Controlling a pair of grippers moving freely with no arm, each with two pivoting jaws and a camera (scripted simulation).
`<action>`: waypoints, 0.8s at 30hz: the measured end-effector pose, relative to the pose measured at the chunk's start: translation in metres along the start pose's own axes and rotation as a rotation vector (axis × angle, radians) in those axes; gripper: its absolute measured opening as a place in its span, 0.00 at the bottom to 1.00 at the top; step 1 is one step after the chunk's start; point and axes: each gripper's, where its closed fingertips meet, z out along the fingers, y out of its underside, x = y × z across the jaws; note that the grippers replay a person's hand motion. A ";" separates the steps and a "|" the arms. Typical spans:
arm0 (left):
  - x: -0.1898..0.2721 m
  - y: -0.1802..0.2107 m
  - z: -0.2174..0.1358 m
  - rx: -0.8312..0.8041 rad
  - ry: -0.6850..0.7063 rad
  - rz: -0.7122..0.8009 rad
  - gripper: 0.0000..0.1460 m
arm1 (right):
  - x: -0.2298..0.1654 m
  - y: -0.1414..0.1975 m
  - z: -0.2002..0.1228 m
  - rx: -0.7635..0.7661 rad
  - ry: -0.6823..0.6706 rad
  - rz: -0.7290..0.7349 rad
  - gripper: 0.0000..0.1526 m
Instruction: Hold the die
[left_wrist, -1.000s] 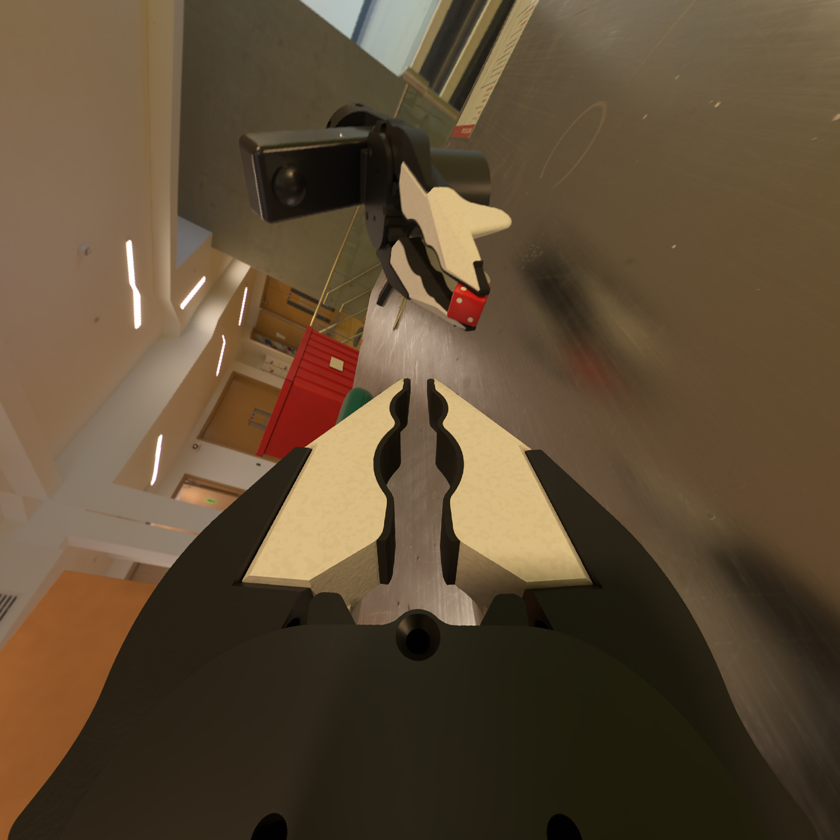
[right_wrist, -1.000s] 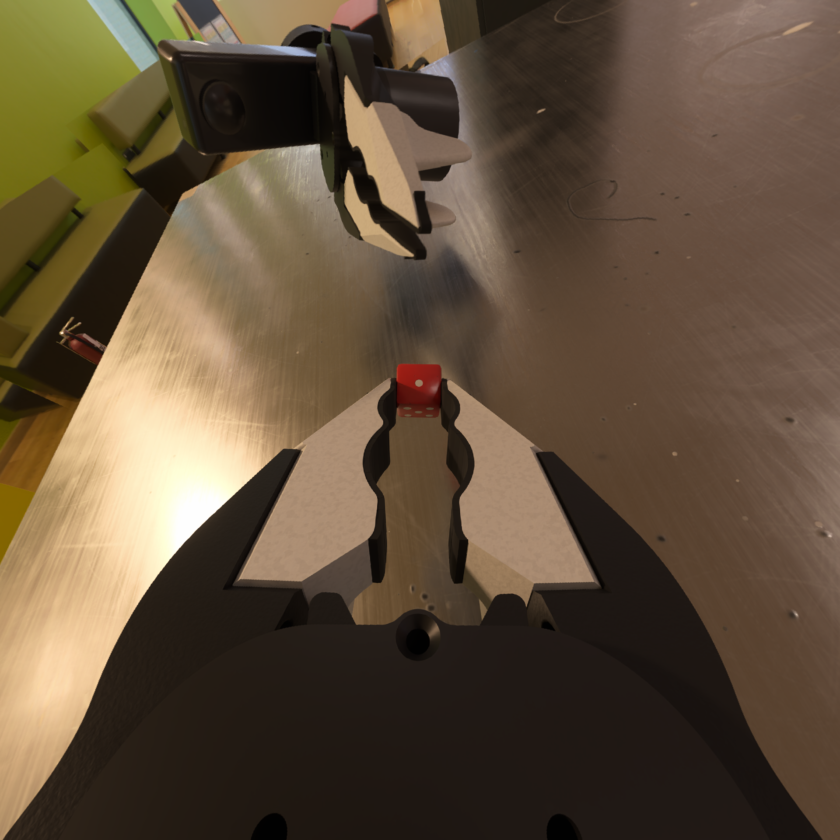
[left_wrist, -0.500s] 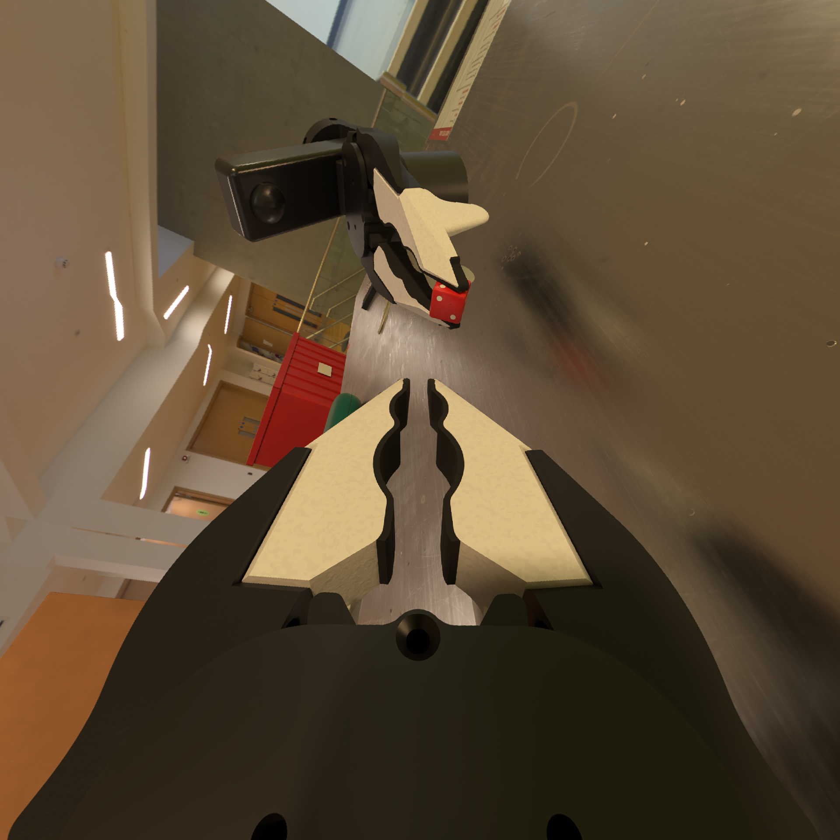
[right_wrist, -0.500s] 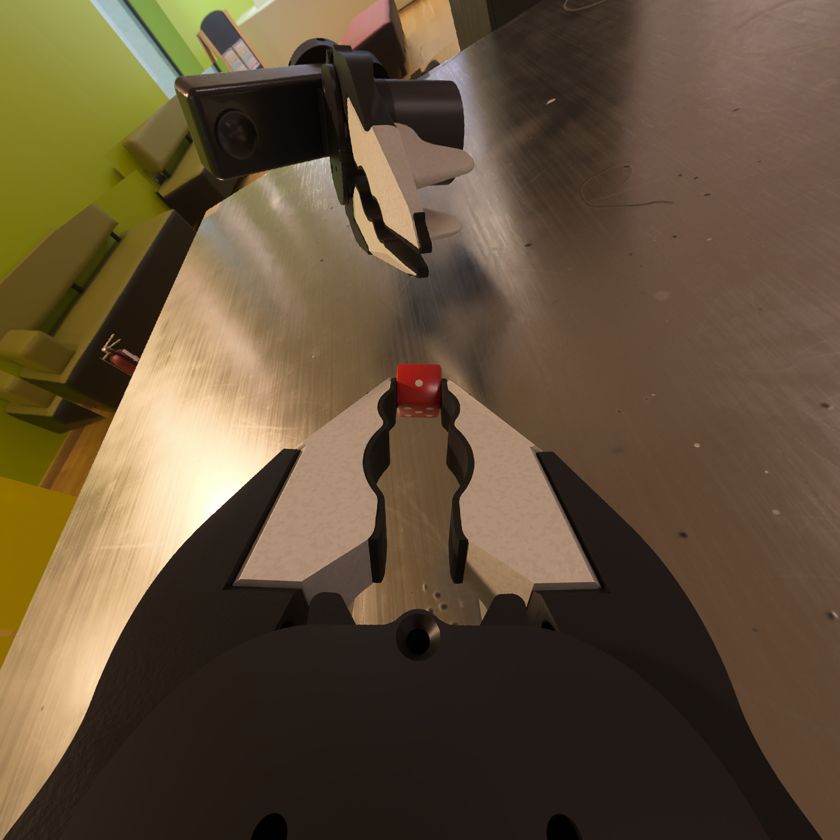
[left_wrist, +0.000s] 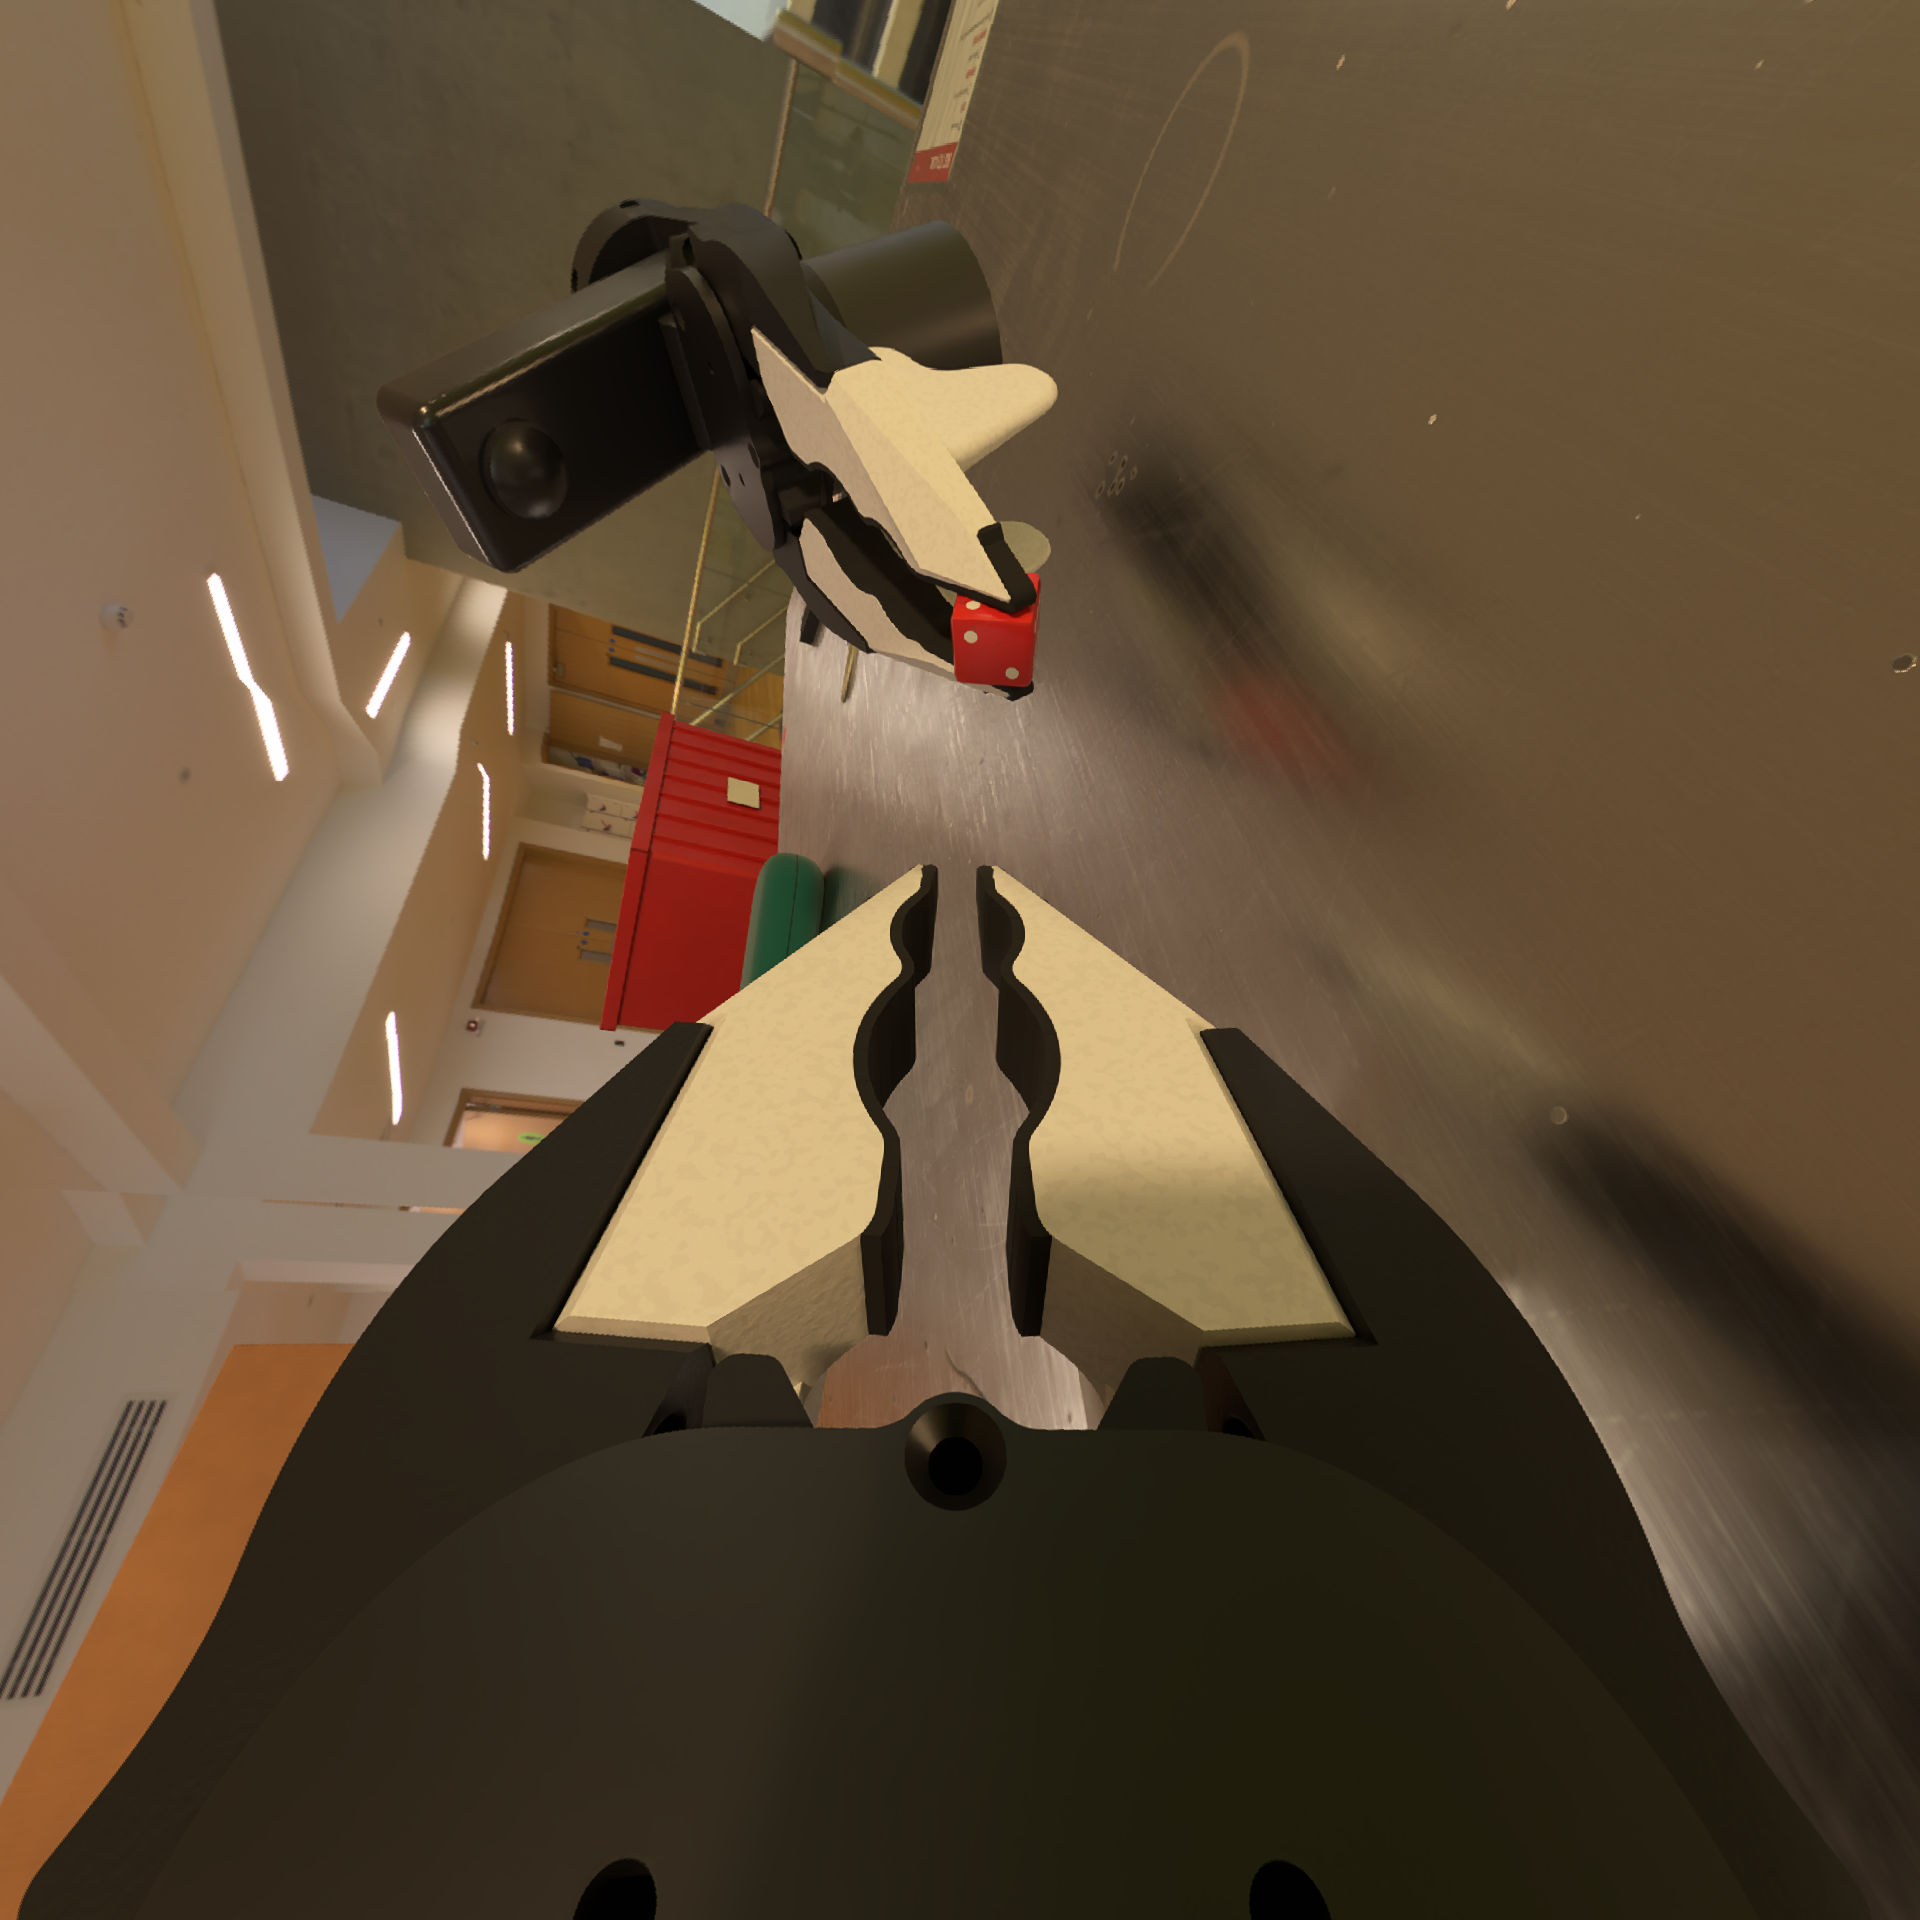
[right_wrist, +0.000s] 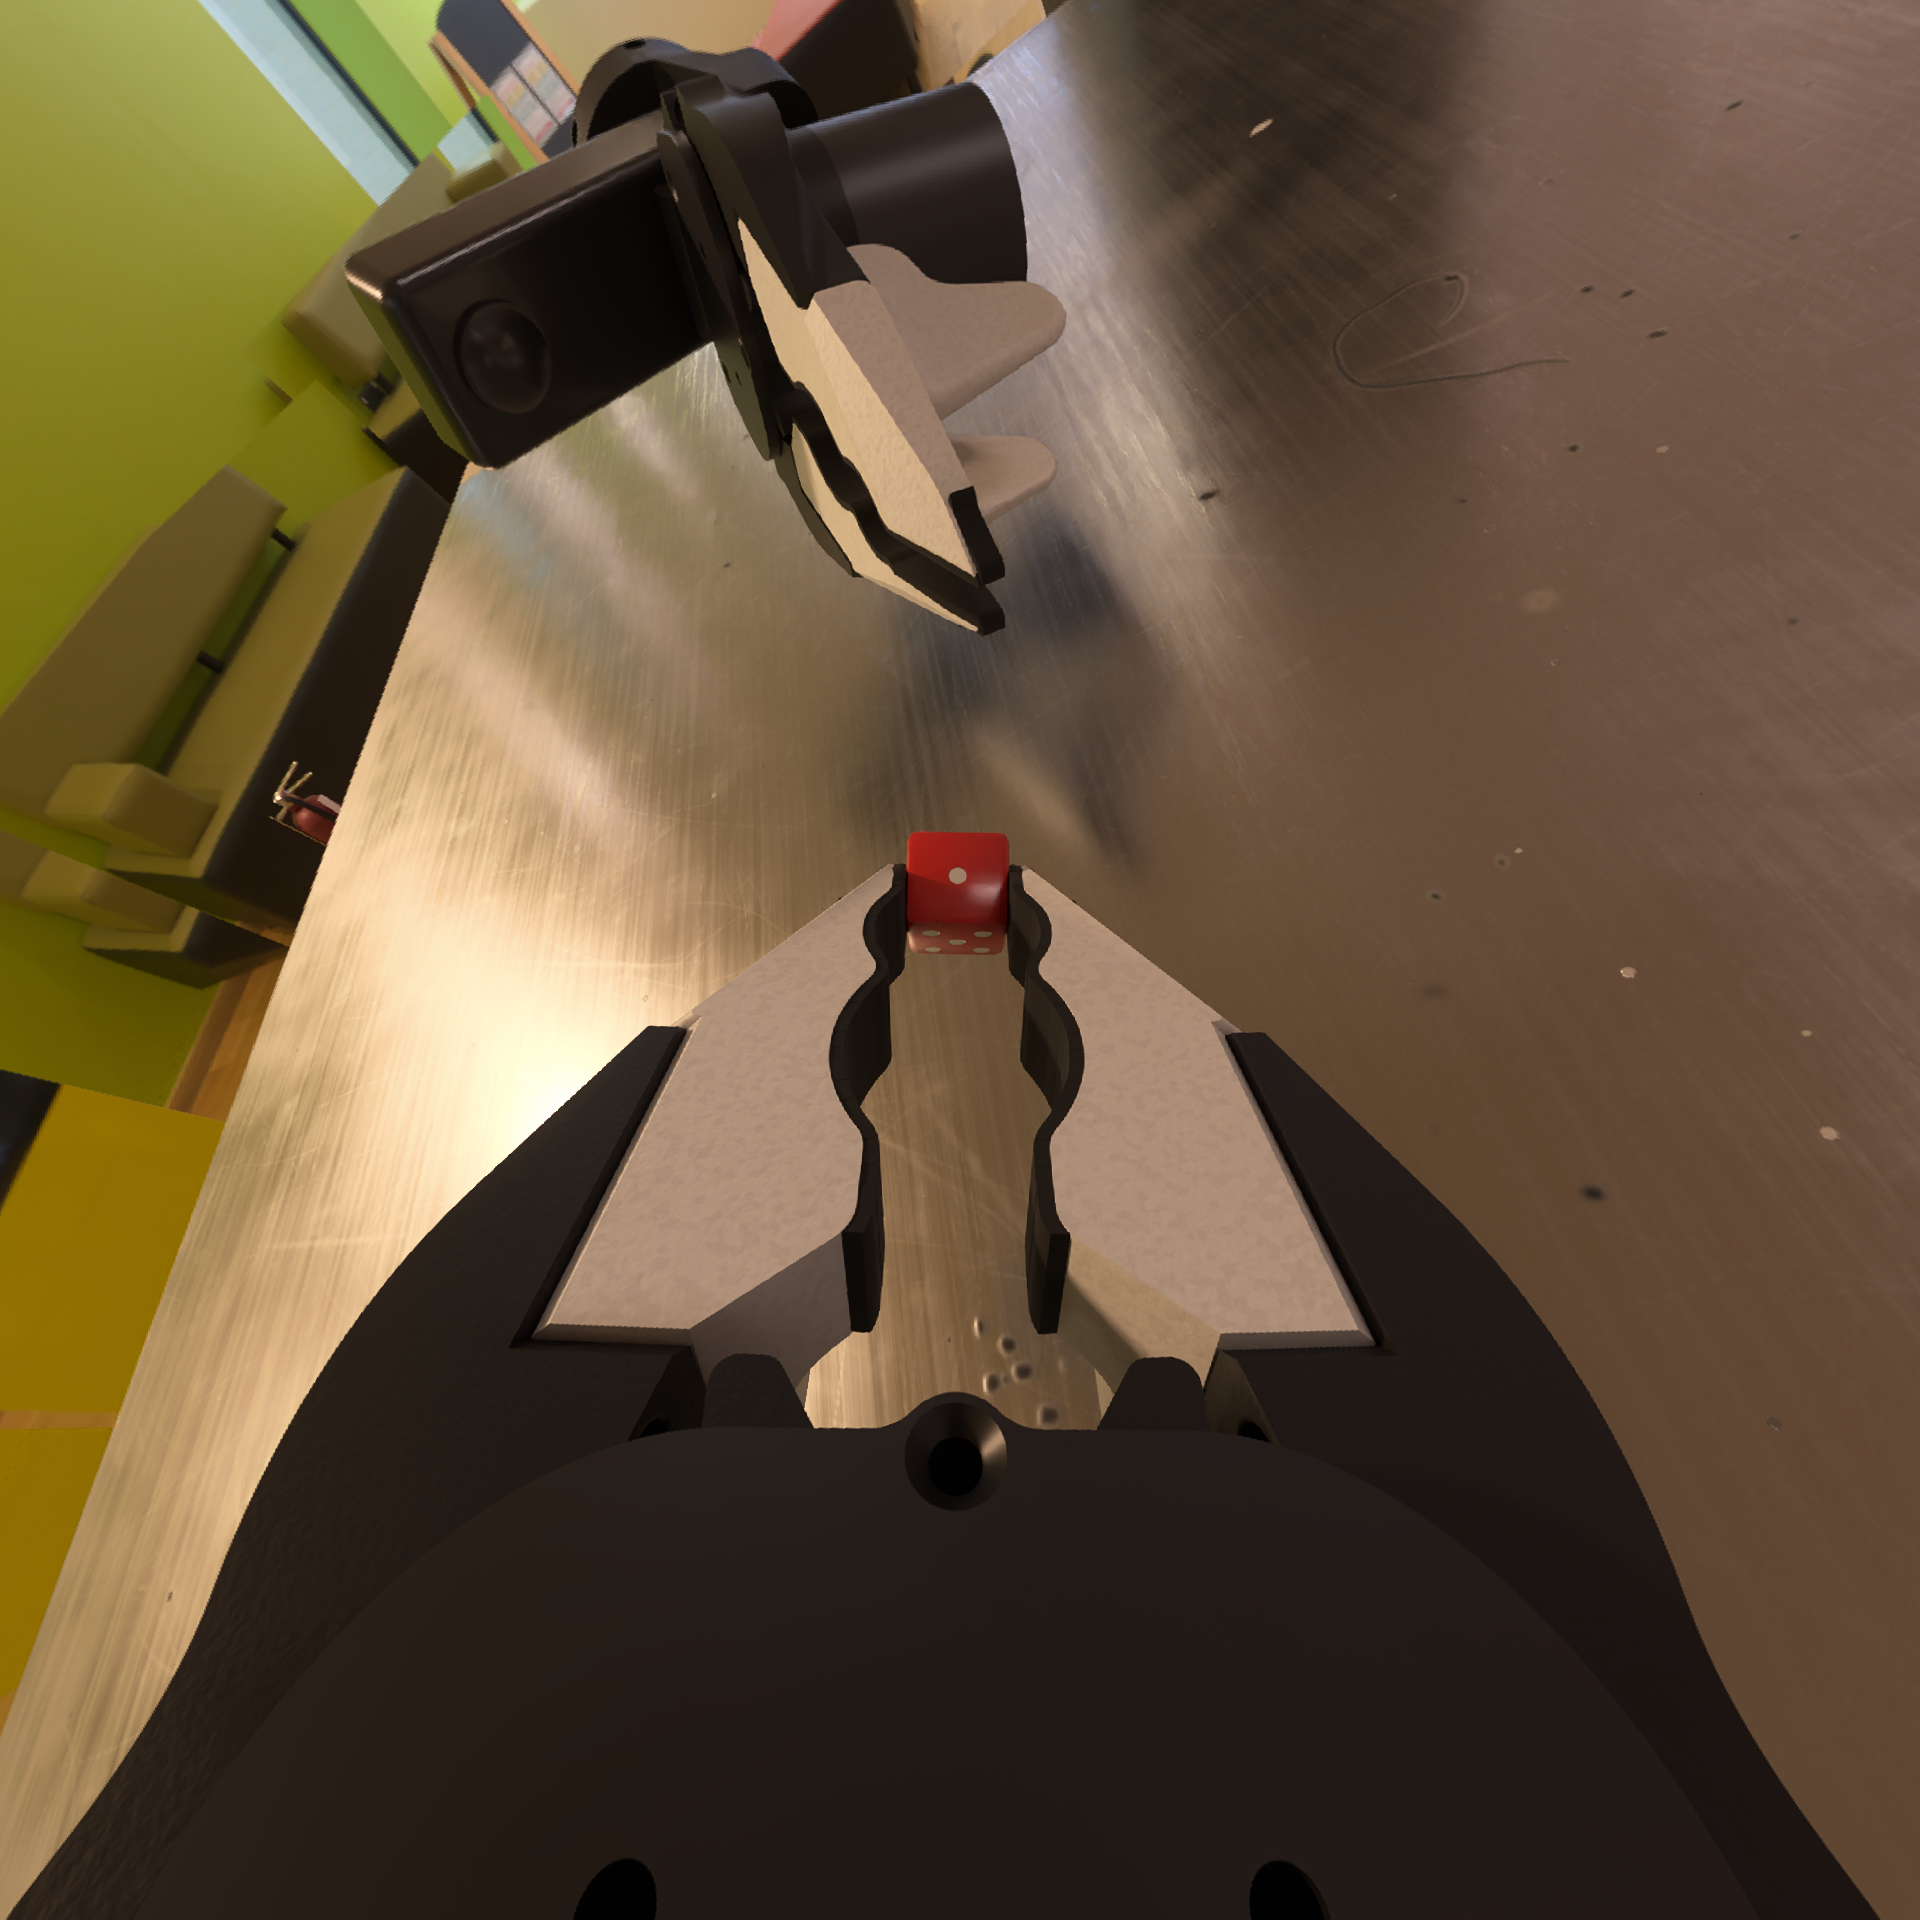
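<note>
Two black grippers with cream fingers face each other above a brushed, scratched metal tabletop (right_wrist: 1455, 831). Our right gripper (right_wrist: 957, 894) is clamped on the small red die with white pips (right_wrist: 957, 891), which sits at the very tips of its fingers (right_wrist: 769, 1081), one black pad pressed to each side. From the right wrist view we see a one-pip face on top and a face with several pips turned back toward the camera. In the left wrist view the same right gripper (left_wrist: 1003, 634) appears farther off, tilted, with the die (left_wrist: 994, 644) pinched at its tips and clear of the tabletop (left_wrist: 1558, 831). Our left gripper (left_wrist: 956, 883) carries nothing: its fingers (left_wrist: 758, 1122) stand close together with only a narrow slit between the tips, and bare metal shows through that slit. From the right wrist view the left gripper (right_wrist: 982, 597) hangs ahead of the die, apart from it, its tips angled toward the table. Beyond the table's edge we see a red cabinet (left_wrist: 696, 883).
</note>
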 end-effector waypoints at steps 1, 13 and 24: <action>0.000 0.001 0.000 -0.003 0.002 -0.005 0.05 | 0.000 0.000 0.000 -0.004 0.003 -0.002 0.12; 0.002 0.006 0.002 -0.048 0.023 -0.072 0.05 | 0.009 0.002 0.002 -0.015 0.058 0.032 0.12; -0.012 -0.001 -0.002 0.132 0.041 -0.367 0.05 | 0.000 -0.006 0.000 0.046 0.002 0.041 0.12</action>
